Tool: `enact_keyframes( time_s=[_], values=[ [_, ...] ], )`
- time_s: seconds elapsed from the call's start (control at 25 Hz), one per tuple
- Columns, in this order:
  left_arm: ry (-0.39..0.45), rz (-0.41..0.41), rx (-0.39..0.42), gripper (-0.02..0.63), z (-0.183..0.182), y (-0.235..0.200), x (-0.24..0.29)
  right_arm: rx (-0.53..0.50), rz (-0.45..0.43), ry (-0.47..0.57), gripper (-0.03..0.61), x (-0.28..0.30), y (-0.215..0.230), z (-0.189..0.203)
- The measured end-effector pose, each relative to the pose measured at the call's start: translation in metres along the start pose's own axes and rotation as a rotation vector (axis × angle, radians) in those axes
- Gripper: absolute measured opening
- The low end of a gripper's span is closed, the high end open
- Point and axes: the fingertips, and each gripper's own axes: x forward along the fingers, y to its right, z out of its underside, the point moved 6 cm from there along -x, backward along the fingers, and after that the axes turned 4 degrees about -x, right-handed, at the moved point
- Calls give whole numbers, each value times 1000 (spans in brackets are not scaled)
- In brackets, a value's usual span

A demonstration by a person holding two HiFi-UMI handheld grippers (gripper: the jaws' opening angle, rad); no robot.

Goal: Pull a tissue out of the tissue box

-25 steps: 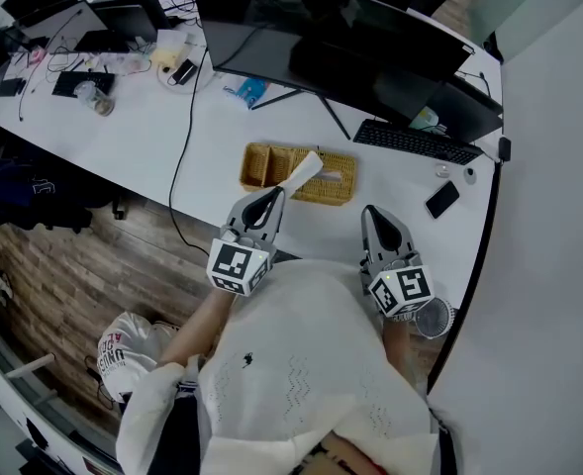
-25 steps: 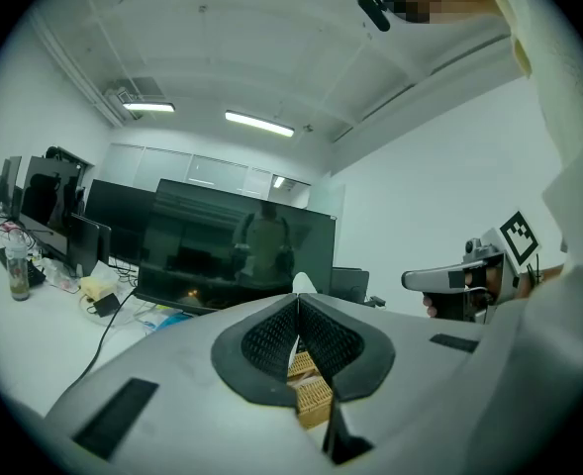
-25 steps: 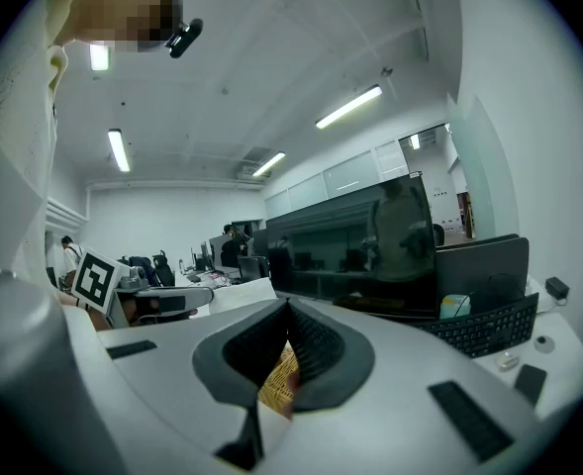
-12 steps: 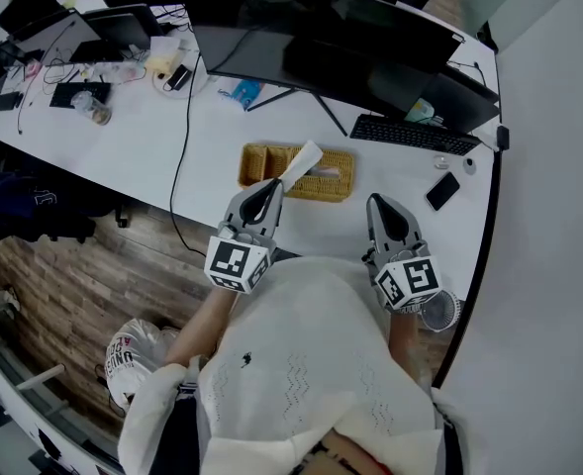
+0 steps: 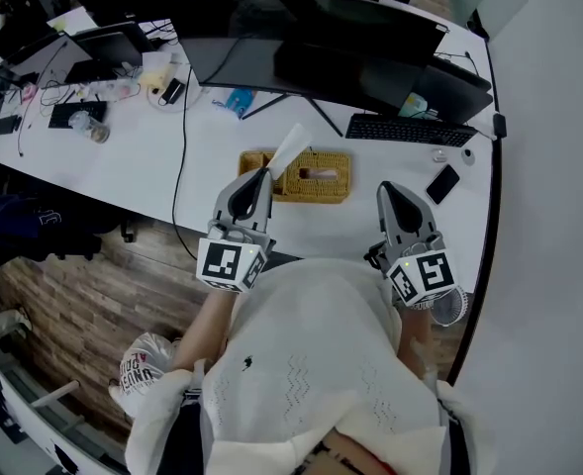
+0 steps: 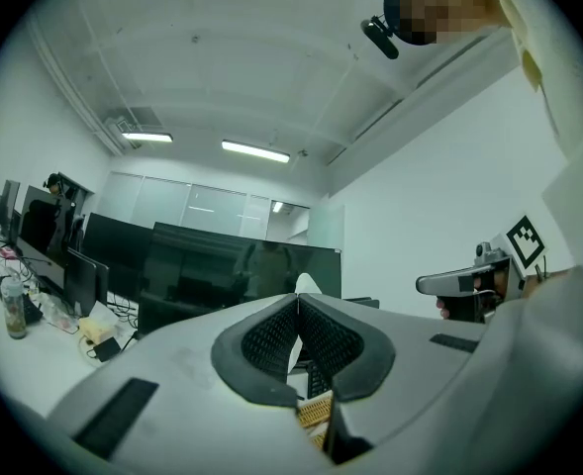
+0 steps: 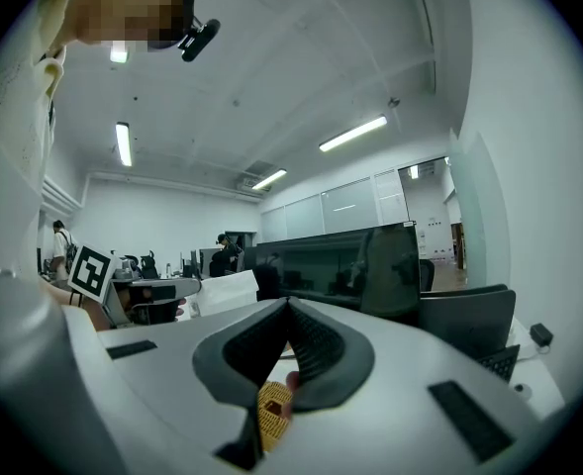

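While left gripper [image 5: 264, 173] is clamped on the white tissue [image 5: 293, 144], the sheet sticks up past the tips, over the left end of the wicker tissue box [image 5: 321, 178] on the white desk [image 5: 152, 151]; can't tell if its lower end touches the box. Right gripper [image 5: 388, 189] jaws together, empty, near the box's right end

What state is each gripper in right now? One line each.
Left gripper: fingers closed on the tissue.
Right gripper: fingers closed, holding nothing.

Bright ceiling strip lights [image 6: 256, 150], fisheye-warped edges
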Motion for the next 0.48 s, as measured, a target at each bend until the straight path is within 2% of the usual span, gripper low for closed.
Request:
enact_keyframes(
  time_s=[0.24,0.48],
  values=[
    [85,14,-1,14,-34,-1,5,-32,9,32,0,0,3,-23],
    [136,32,20,14,-54,2,6,-59,1,62,0,0,3,-39]
  ],
)
